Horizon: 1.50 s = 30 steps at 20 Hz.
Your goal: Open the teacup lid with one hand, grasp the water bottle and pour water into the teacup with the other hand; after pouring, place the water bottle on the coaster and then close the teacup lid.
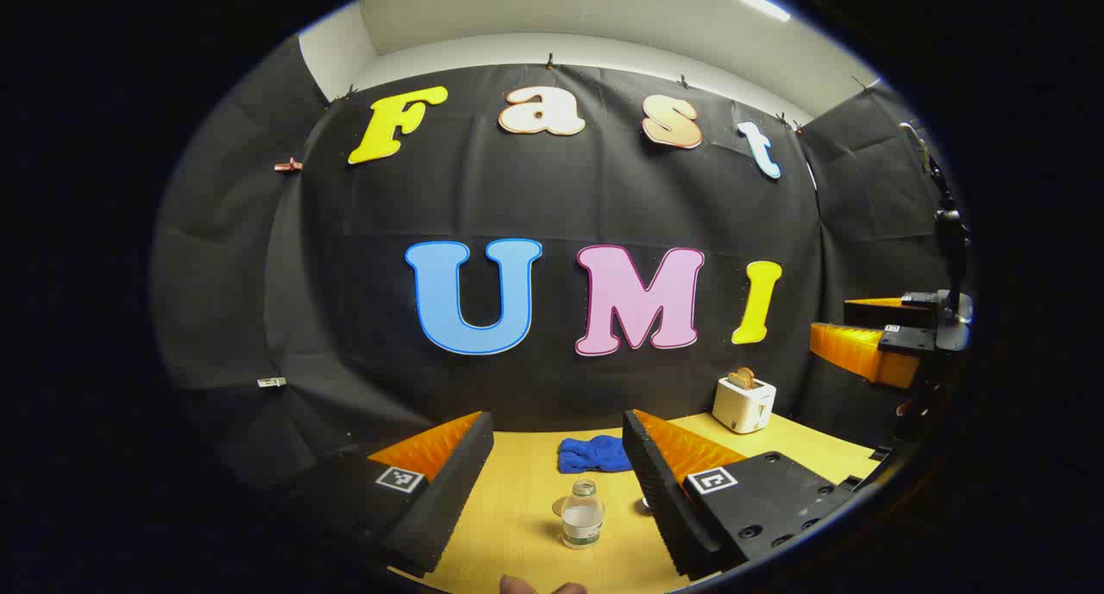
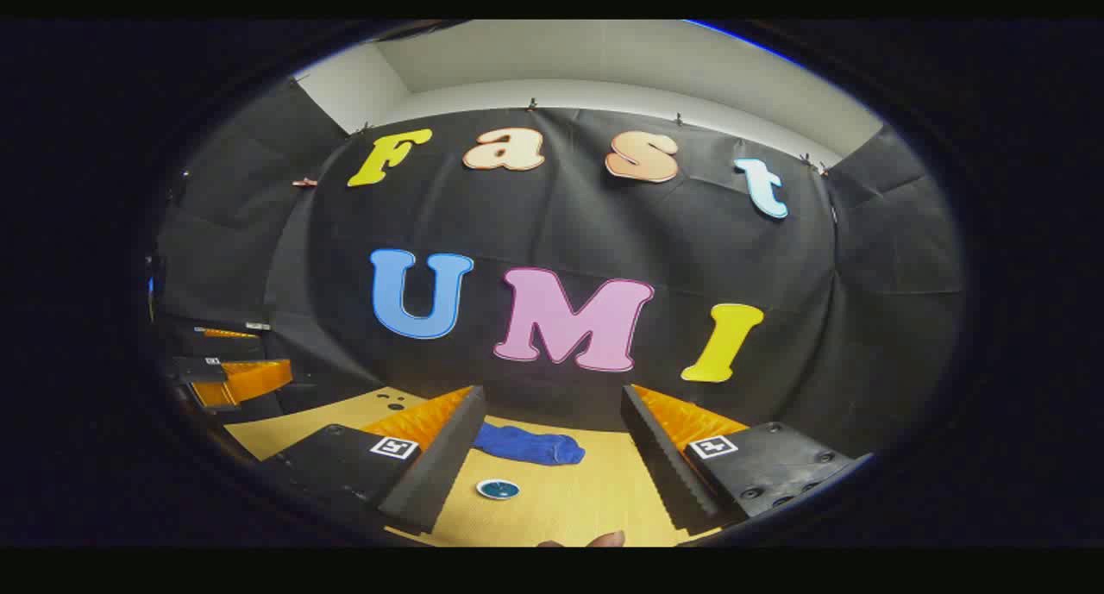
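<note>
The water bottle (image 1: pixel 582 514) stands upright mid-table (image 1: pixel 517 525), framed between the left gripper (image 1: pixel 552 490)'s wide-apart fingers, untouched. The right gripper (image 2: pixel 543 482) gapes too, above a small blue dish (image 2: pixel 498 489). Risk-wise: a sloppy approach probably tips that light bottle.

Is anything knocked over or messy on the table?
Nothing is spilled or tipped. The water bottle stands upright on the table. Only the blue cloth looks untidy, lying crumpled near the back wall.
</note>
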Each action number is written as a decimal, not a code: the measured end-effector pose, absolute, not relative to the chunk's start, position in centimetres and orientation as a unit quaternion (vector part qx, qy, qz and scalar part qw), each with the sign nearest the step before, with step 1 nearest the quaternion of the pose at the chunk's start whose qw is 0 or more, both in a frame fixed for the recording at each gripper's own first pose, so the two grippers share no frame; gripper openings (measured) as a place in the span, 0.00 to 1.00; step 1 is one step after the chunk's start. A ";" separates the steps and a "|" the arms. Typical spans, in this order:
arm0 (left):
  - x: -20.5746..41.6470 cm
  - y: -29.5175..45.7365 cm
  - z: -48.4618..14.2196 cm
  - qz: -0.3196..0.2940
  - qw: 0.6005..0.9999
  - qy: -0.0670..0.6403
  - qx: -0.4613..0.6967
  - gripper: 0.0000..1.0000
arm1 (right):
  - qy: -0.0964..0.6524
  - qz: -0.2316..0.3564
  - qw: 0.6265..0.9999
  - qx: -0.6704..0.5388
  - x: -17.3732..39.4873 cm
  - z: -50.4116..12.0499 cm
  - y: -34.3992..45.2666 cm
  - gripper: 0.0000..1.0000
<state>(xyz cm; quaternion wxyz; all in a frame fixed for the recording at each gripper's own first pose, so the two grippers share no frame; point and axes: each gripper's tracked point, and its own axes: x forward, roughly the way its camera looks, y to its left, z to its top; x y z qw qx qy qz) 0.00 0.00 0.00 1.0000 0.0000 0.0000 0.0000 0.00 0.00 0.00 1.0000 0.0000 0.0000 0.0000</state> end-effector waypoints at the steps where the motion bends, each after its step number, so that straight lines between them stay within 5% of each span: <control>1: 0.1 -0.1 0.0 -0.001 1.000 -0.001 0.000 0.95 | 0.000 0.001 1.000 -0.001 0.0 0.0 0.0 0.98; 22: 0.8 -0.2 0.1 -0.002 1.000 -0.002 0.005 0.95 | -0.003 0.016 1.000 -0.017 1.0 0.0 0.8 0.98; 30: 3.2 -0.9 -3.8 -0.015 1.000 0.007 0.004 0.95 | 0.025 0.031 0.999 -0.016 2.9 -6.3 3.2 0.98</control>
